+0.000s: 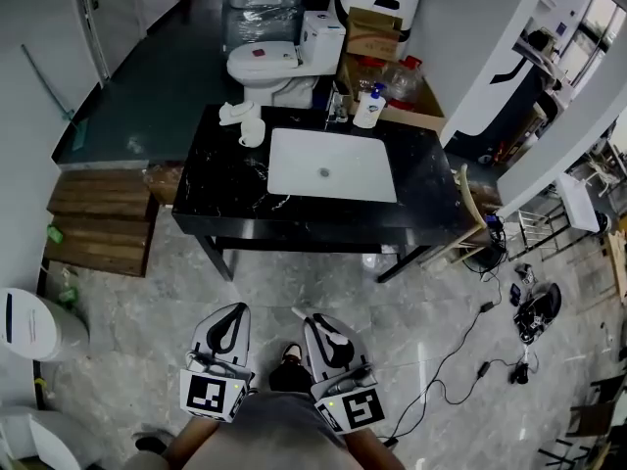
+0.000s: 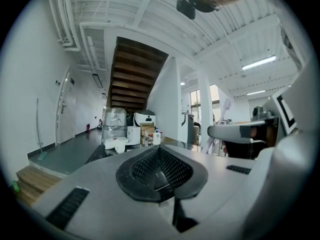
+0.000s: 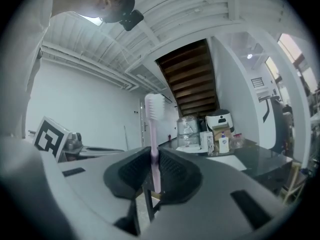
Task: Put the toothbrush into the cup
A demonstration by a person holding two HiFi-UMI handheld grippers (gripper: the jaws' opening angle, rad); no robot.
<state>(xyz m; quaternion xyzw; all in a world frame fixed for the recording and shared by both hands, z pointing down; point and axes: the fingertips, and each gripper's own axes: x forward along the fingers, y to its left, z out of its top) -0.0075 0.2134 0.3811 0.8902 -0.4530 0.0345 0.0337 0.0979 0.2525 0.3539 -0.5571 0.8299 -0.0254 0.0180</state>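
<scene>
Toothbrush [image 3: 154, 115] | clamped upright in right gripper [image 3: 150, 178] | left gripper [image 2: 161, 176] jaws together

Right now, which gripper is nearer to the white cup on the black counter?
Left, slightly. The left gripper points almost straight at the cup; the right gripper stands further right.
</scene>
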